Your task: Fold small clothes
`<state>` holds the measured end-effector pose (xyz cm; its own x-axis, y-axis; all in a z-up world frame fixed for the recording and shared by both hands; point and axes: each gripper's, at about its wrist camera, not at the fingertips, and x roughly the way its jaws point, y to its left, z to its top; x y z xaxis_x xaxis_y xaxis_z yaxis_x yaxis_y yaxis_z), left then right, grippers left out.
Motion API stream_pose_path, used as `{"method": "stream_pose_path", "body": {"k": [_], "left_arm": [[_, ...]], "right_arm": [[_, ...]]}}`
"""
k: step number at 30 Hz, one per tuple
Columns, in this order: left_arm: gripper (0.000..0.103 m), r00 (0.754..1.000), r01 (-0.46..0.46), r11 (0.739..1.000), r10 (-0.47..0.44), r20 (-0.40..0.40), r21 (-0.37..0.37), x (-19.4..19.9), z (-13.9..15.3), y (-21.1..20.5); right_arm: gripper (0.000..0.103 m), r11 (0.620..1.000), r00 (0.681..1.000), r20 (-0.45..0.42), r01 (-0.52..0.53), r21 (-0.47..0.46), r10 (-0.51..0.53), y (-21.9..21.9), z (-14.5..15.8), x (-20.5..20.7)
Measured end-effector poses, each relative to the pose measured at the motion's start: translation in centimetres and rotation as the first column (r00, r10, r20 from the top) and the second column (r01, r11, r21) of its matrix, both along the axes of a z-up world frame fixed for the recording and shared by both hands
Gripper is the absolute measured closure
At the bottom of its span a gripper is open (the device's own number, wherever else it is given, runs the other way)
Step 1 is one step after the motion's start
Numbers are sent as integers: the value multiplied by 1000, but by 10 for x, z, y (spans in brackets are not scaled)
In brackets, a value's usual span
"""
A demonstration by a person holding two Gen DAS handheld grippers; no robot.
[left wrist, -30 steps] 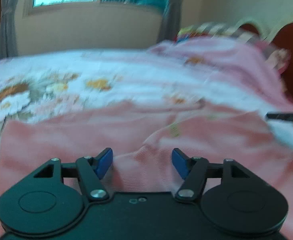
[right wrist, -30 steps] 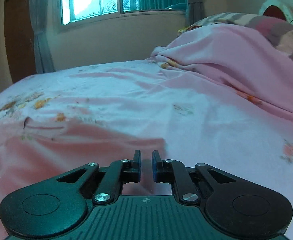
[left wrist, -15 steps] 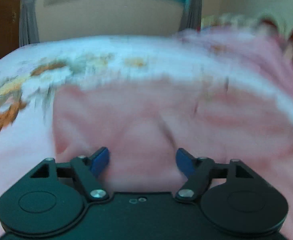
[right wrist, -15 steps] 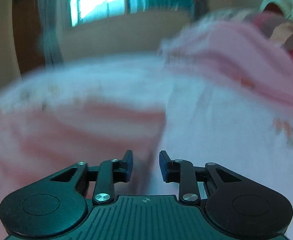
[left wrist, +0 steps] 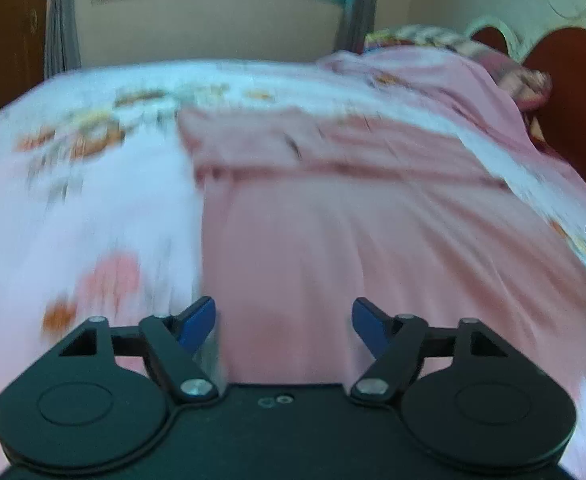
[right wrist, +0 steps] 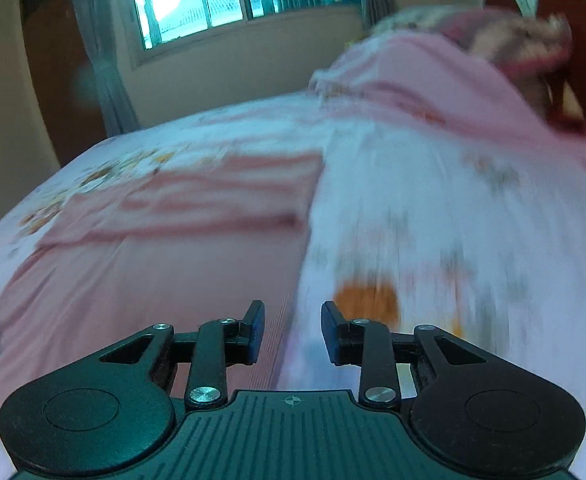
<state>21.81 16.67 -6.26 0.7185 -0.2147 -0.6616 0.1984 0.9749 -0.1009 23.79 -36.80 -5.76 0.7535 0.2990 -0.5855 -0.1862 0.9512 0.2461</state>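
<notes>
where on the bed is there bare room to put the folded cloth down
Bare floral sheet lies left of the pink cloth, toward the window. More bare sheet lies right of the cloth, before the heaped pink blanket. Crowded by the headboard: blanket and pillows.

garment (left wrist: 333, 220) on bedsheet (left wrist: 93, 200)

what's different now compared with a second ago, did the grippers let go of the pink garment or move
The right gripper was nearly shut a second ago; its jaws have just been opening, with nothing between them. Both views now show more of the pink garment, folded at its far end, so both grippers pulled back. The left gripper stayed open and empty.
</notes>
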Motion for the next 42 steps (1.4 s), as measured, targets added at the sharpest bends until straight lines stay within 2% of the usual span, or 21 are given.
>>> {"method": "stream_pose_path", "body": {"k": [2,3,4,6,9,11,15,16,18,20,21,22,23,25,28,31,33,35,37,39,42], "left_arm": [[40,1000,-1,1000,0,-25,-6,-21,-4,6],[49,999,-5,1000,5,-46,-10,-29,-6,9],[51,998,-13,1000,13,-62,-8,-34,-7,12],[52,996,-29,1000,28,-79,-12,-48,-9,15],[50,994,-17,995,5,-110,-103,-58,-13,23],[48,991,-22,983,-3,-134,-182,-58,-20,32],[50,986,-40,946,-14,-164,-322,-50,-23,45],[51,986,-41,939,-18,-168,-341,-49,-25,46],[53,983,-53,904,-28,-183,-425,-45,-34,54],[63,979,-74,843,-40,-201,-532,-40,-45,66],[76,977,-85,829,-40,-210,-552,-37,-50,70],[87,975,-90,824,-42,-218,-560,-33,-55,72],[92,974,-88,824,-46,-222,-559,-31,-58,73],[95,972,-75,833,-63,-228,-548,-23,-62,72],[95,973,-54,824,-84,-215,-565,-14,-65,70],[90,972,-29,816,-111,-205,-577,-12,-67,66],[89,971,-12,821,-126,-202,-570,-14,-66,64],[85,970,-3,807,-141,-198,-591,-15,-66,65],[85,970,4,806,-148,-195,-592,-15,-66,64],[87,969,9,807,-152,-193,-590,-17,-67,64],[92,972,-5,802,-136,-191,-597,-13,-71,65]], "right_arm": [[72,999,999,-38,3,34,-2,0,-4,-34],[72,999,998,-56,0,54,3,1,-7,-45],[72,998,998,-68,3,60,1,4,-9,-57],[72,998,996,-88,5,65,1,8,-14,-73],[72,990,990,-140,16,142,4,10,-24,-82],[72,971,983,-185,41,234,3,5,-33,-79],[71,951,977,-210,45,307,22,1,-37,-75],[67,942,975,-219,48,331,28,-1,-39,-72],[65,926,973,-229,61,372,28,-8,-44,-65],[65,889,968,-250,98,448,20,-21,-52,-59],[65,872,966,-258,106,477,23,-25,-55,-58],[65,860,964,-264,106,500,34,-28,-57,-55],[65,853,963,-265,101,513,45,-30,-58,-53],[65,836,960,-264,73,544,88,-31,-60,-49],[65,831,957,-257,32,556,135,-33,-62,-43],[65,812,952,-249,1,583,178,-38,-66,-42],[65,810,946,-241,-38,585,218,-37,-67,-43],[65,804,941,-242,-49,593,236,-37,-66,-46],[65,790,932,-254,-51,611,257,-38,-67,-51],[65,795,934,-244,-65,603,261,-35,-66,-56],[66,786,944,-248,-20,618,219,-35,-70,-51]]}}
